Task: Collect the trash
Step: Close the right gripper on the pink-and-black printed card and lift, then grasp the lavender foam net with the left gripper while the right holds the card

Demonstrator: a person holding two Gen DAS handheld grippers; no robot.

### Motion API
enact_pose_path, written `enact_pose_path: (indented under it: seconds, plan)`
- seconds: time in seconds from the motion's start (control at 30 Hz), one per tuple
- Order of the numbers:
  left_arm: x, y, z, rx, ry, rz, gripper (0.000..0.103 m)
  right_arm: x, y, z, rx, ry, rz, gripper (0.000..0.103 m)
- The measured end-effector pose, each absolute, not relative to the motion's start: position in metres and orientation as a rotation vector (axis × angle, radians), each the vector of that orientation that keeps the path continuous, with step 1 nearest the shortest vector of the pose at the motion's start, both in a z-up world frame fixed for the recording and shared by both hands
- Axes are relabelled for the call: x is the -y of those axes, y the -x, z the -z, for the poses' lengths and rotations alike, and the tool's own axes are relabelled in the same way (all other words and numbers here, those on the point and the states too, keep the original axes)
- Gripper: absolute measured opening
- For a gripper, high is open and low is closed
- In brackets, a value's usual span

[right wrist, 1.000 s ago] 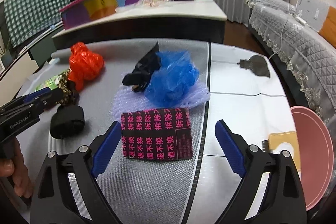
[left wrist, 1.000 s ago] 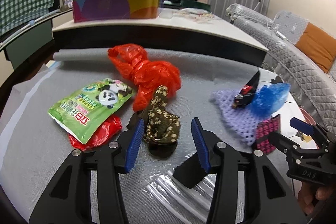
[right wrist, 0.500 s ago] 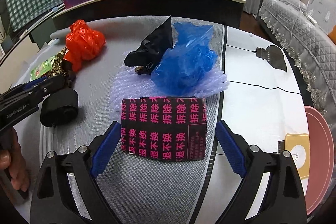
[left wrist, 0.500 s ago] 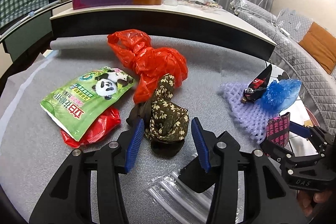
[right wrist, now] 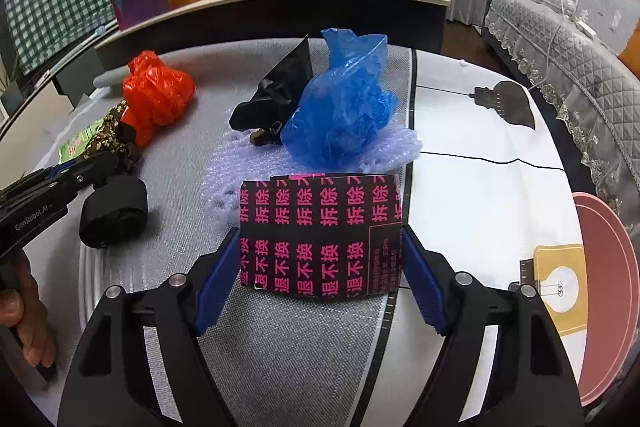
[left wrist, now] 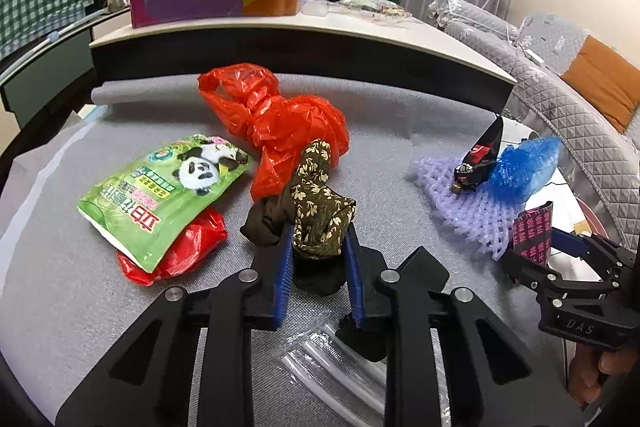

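Left claw (left wrist: pixel 318 267) has just closed on the floral cloth (left wrist: pixel 320 223); right claw (right wrist: pixel 320 267) has narrowed onto the pink-print card (right wrist: pixel 320 235), both still on the mat (left wrist: pixel 60 267), ready for lifting.

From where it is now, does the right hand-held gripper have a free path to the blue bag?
Probably not: the right hand-held gripper is shut on the black-and-pink packet, which stands between it and the blue bag.

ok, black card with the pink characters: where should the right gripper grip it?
Across its two side edges, coming in low from the near side. The card bows up off the mat, so both edges are exposed, and the right gripper already brackets them. Foam mesh crowds the far edge.
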State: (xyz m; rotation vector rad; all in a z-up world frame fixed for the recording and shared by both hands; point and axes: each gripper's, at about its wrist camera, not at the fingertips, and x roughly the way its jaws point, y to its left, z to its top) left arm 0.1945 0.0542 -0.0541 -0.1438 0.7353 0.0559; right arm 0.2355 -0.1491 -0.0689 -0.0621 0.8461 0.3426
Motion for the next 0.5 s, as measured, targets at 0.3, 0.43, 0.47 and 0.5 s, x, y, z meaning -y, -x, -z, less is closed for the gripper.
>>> enact_pose_path:
  seconds: [0.3, 0.43, 0.47, 0.5]
  plan:
    - [-0.044, -0.183, 0.041, -0.690, 0.116, -0.022, 0.023, 0.159, -0.223, 0.052, -0.774, 0.052, -0.320, 0.076]
    - [-0.037, -0.177, 0.033, -0.659, 0.091, -0.010, 0.023, 0.166, -0.216, 0.044, -0.740, 0.046, -0.305, 0.076]
    - [-0.036, -0.177, 0.032, -0.655, 0.090, -0.008, 0.023, 0.168, -0.214, 0.042, -0.735, 0.044, -0.302, 0.076]
    - [-0.035, -0.176, 0.030, -0.653, 0.089, -0.005, 0.023, 0.170, -0.213, 0.041, -0.731, 0.043, -0.300, 0.076]
